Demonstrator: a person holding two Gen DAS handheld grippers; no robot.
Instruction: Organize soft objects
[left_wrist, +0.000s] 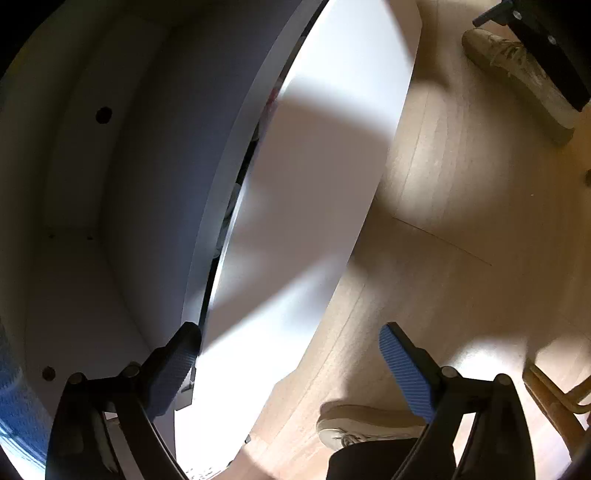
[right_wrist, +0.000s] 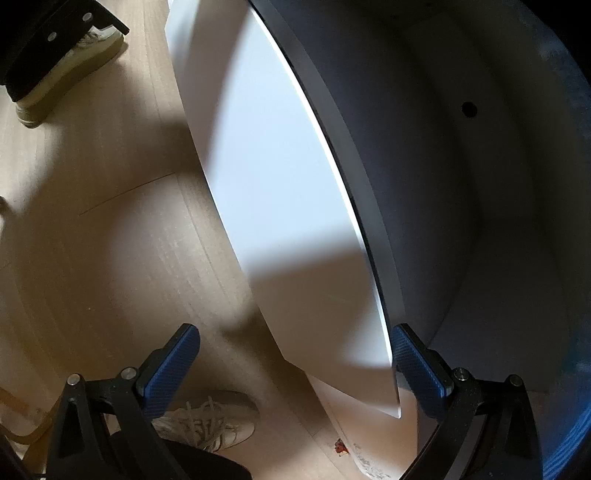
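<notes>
Here the tall white flat drawer front (left_wrist: 306, 206) stands almost flush with the white open cabinet compartment (left_wrist: 74, 295) above it, with only a thin dark gap (left_wrist: 243, 173) between the 2. The soft objects are not in the open anywhere. They are most likely inside that drawer, where the left wrist view shows only faint grey and reddish slivers through the gap, too small to name. The left gripper (left_wrist: 295, 365) is spread wide and holds nothing. Its left finger (left_wrist: 177, 365) sits right at the near top corner of the drawer front, and its right finger hangs over the pale wooden plank floor (left_wrist: 461, 221). The right gripper (right_wrist: 295, 365) is likewise wide apart and empty, straddling the other top corner, with its right finger just beside the panel's edge. A beige laced shoe (left_wrist: 362, 421) stands on the floor near the drawer. I cannot tell whether the drawer is meant to go in or out next. Either way, both grippers should bear evenly on the 2 corners so the panel travels straight and does not rack. Any fabric should be kept clear of the gap, and the foot should stay out of the panel's path.
</notes>
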